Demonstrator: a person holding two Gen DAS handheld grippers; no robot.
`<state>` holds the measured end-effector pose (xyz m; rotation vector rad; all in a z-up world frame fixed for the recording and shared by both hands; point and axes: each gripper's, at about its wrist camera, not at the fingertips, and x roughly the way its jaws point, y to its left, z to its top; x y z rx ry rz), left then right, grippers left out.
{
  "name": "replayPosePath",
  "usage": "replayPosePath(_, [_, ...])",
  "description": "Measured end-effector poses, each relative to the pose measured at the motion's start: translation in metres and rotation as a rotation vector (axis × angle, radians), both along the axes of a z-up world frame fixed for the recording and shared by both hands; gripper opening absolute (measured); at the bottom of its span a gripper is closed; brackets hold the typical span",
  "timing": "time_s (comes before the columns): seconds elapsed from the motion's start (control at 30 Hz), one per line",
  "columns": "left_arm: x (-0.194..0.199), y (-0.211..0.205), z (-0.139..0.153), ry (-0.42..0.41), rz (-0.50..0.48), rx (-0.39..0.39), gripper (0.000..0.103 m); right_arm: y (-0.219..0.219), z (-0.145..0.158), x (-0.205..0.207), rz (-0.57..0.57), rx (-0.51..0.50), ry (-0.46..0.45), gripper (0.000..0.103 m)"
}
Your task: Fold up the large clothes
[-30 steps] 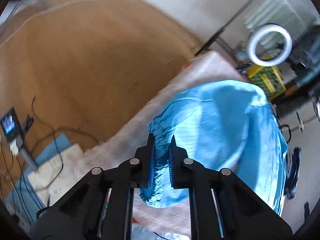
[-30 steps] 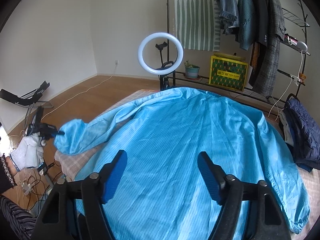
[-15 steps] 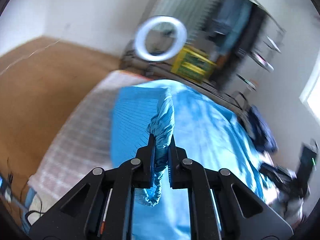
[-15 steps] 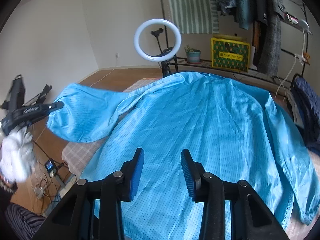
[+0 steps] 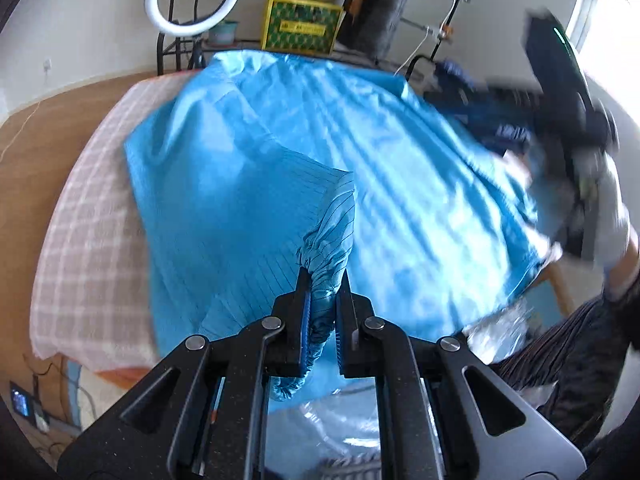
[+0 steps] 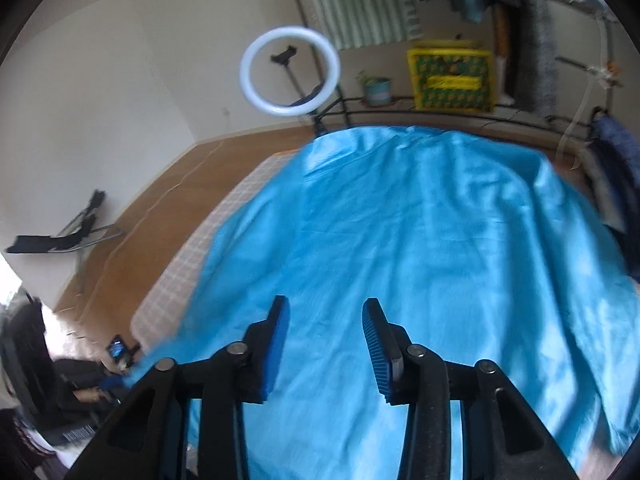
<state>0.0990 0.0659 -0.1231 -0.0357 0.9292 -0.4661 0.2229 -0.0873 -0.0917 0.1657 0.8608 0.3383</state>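
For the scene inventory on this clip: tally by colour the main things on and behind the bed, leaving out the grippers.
Light blue: 1, the garment spread on the bed, its cuff pinched in the left gripper
White: 1, the ring light
Yellow: 1, the crate
Pink-checked: 1, the bed cover
Teal: 1, the plant pot
Total: 5

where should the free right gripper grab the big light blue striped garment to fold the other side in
Take the light blue striped garment at its far right-hand edge, probably near the sleeve. Come in from the right, low over the checked bed cover. That edge lies flat and loose. The right gripper stands open above the cloth, while the left gripper already pinches the gathered cuff.
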Motion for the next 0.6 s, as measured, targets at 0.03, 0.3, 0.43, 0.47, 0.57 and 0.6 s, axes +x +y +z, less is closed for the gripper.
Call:
replayPosePath(0.03, [-0.005, 0.004, -0.003, 0.005, -0.005, 0.011, 0.008, 0.003, -0.003, 0.013, 0.015, 0.013, 0.01, 0.073])
replayPosePath(0.3, [-0.019, 0.042, 0.003, -0.04, 0.03, -0.06, 0.008, 0.039, -0.078, 0.137, 0.001, 0.182, 0.189, 0.084])
replayPosePath(0.43, [-0.015, 0.062, 0.007, -0.048, 0.058, -0.116, 0.008, 0.059, -0.114, 0.179, -0.026, 0.201, 0.251, 0.083])
replayPosePath(0.47, [-0.016, 0.066, 0.009, -0.049, 0.062, -0.126, 0.008, 0.063, -0.122, 0.189, -0.036, 0.216, 0.266, 0.083])
replayPosePath(0.57, [-0.015, 0.077, 0.009, -0.044, 0.073, -0.155, 0.008, 0.072, -0.139, 0.208, -0.054, 0.303, 0.3, 0.079])
replayPosePath(0.6, [-0.015, 0.079, 0.009, -0.04, 0.073, -0.163, 0.008, 0.075, -0.143, 0.214, -0.056, 0.329, 0.307, 0.076])
